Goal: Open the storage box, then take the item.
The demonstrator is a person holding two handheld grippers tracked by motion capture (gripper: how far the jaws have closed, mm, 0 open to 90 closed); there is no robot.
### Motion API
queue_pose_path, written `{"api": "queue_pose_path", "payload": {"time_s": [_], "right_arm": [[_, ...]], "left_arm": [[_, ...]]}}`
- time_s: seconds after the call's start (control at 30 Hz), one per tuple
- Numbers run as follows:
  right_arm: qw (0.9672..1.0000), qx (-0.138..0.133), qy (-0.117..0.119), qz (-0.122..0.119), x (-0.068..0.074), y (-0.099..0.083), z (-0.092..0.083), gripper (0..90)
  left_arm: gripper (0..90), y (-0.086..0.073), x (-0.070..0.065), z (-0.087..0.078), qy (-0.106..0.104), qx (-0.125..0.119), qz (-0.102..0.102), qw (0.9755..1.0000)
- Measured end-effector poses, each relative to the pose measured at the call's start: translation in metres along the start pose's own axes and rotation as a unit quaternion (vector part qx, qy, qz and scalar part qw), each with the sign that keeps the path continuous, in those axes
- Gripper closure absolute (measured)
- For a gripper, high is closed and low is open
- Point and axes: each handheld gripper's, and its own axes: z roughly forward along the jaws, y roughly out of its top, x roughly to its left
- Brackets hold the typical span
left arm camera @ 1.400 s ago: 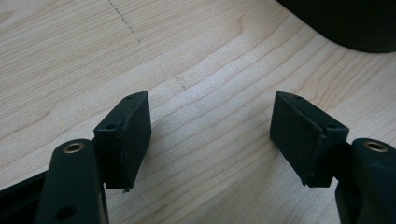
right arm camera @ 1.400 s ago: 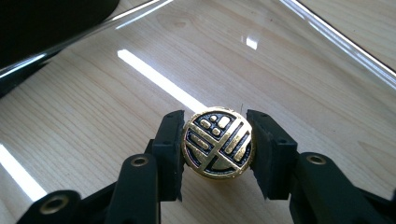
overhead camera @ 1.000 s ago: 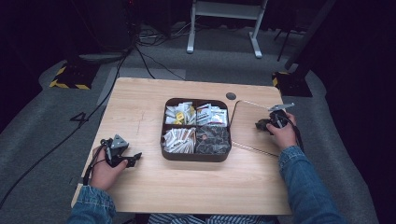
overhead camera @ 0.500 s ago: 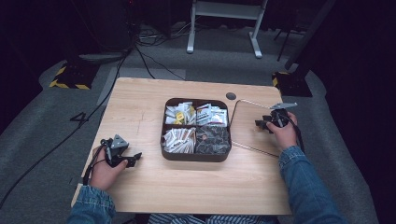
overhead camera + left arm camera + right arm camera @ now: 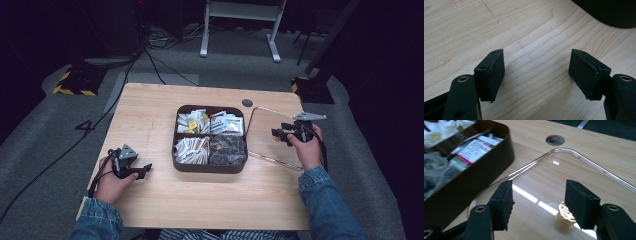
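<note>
A dark brown box [image 5: 210, 168] with four compartments of packets and tea bags sits mid-table. To its right a clear lid [image 5: 262, 145] lies flat on the wood. My right gripper [image 5: 278, 134] hangs open just above the lid. In the right gripper view its jaws [image 5: 539, 195] stand wide apart over the clear lid [image 5: 574, 157], with the gold knob [image 5: 564, 216] between and slightly below them, untouched. The box wall [image 5: 474, 180] is to their left. My left gripper [image 5: 142, 171] rests open near the table's front left, over bare wood [image 5: 536, 67].
A round cable hole [image 5: 247, 102] lies behind the lid near the table's back edge, also visible as the hole [image 5: 555, 140] in the right gripper view. Cables and a white stand frame [image 5: 240, 15] are on the floor beyond the table.
My right gripper has shifted a little to the left and toward me, over the lid. The left gripper has stayed in place.
</note>
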Motion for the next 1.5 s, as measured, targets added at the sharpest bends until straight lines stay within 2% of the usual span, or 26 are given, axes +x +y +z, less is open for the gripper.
{"api": "queue_pose_path", "payload": {"time_s": [0.03, 0.07, 0.1, 0.17, 0.23, 0.27, 0.3, 0.4, 0.53, 0.7, 0.83, 0.93, 0.97, 1.03, 1.17, 1.23, 1.33, 1.37, 1.4, 1.5], "right_arm": [[0.9999, -0.005, 0.005, -0.009, 0.008, -0.002, -0.006, 38.4], [0.9999, -0.005, 0.005, -0.009, 0.008, -0.002, -0.006, 38.4], [0.9998, 0.003, 0.004, -0.019, 0.014, -0.002, -0.010, 36.9], [0.9996, 0.006, 0.007, -0.025, 0.016, -0.002, -0.013, 36.7], [0.9996, 0.001, 0.018, -0.023, 0.019, -0.003, -0.019, 35.8], [0.9995, 0.002, 0.030, -0.014, 0.021, -0.003, -0.024, 35.1], [0.9995, 0.002, 0.030, -0.014, 0.021, -0.003, -0.024, 35.1], [0.9984, -0.004, 0.056, 0.006, 0.022, -0.005, -0.029, 34.5], [0.9984, -0.008, 0.054, 0.010, 0.022, -0.005, -0.033, 34.5], [0.9986, -0.016, 0.050, 0.005, 0.022, -0.005, -0.040, 35.1], [0.9985, -0.019, 0.050, 0.007, 0.022, -0.007, -0.041, 36.1], [0.9988, -0.014, 0.046, 0.003, 0.021, -0.008, -0.041, 36.6], [0.9988, -0.014, 0.046, 0.003, 0.021, -0.008, -0.041, 36.6], [0.9989, -0.015, 0.044, 0.005, 0.021, -0.009, -0.042, 37.0], [0.9990, -0.017, 0.041, 0.007, 0.021, -0.008, -0.044, 37.2], [0.9990, -0.018, 0.041, 0.006, 0.023, -0.008, -0.044, 37.2], [0.9989, -0.020, 0.042, 0.003, 0.024, -0.007, -0.044, 37.2], [0.9988, -0.022, 0.043, 0.005, 0.024, -0.006, -0.044, 37.2], [0.9988, -0.022, 0.043, 0.005, 0.024, -0.006, -0.044, 37.2], [0.9978, -0.031, 0.057, 0.016, 0.022, -0.005, -0.043, 37.3]], "left_arm": [[29.7, 0.001, -0.001, 0.000, -0.003, 0.003, -0.001, 1.0000], [29.7, 0.001, -0.002, 0.000, -0.001, 0.004, 0.002, 1.0000], [30.1, 0.003, -0.005, -0.001, -0.004, 0.012, 0.005, 0.9999], [30.1, 0.003, -0.007, -0.001, -0.005, 0.011, 0.003, 0.9999], [30.9, 0.005, -0.009, -0.003, -0.009, 0.010, 0.006, 0.9999], [31.0, 0.007, -0.011, -0.005, -0.010, 0.005, 0.003, 0.9999], [31.0, 0.007, -0.011, -0.005, -0.010, 0.005, 0.003, 0.9999], [31.1, 0.010, -0.013, -0.008, -0.019, -0.005, -0.006, 0.9998], [31.5, 0.010, -0.014, -0.008, -0.030, -0.008, -0.016, 0.9994], [33.8, 0.016, -0.018, -0.012, -0.034, -0.024, -0.017, 0.9990], [34.8, 0.030, -0.022, -0.022, -0.033, -0.041, -0.011, 0.9986], [35.3, 0.048, -0.028, -0.033, -0.035, -0.055, -0.011, 0.9978], [35.3, 0.048, -0.028, -0.033, -0.035, -0.055, -0.011, 0.9978], [35.6, 0.058, -0.034, -0.037, -0.037, -0.065, -0.006, 0.9972], [37.9, 0.072, -0.043, -0.040, -0.037, -0.076, 0.017, 0.9963], [38.2, 0.078, -0.048, -0.038, -0.036, -0.082, 0.021, 0.9957], [41.3, 0.086, -0.052, -0.030, -0.040, -0.076, 0.023, 0.9960], [42.8, 0.090, -0.055, -0.025, -0.049, -0.073, 0.021, 0.9959], [44.0, 0.090, -0.055, -0.025, -0.049, -0.073, 0.021, 0.9959], [47.1, 0.097, -0.057, -0.013, -0.075, -0.074, 0.008, 0.9944]]}}
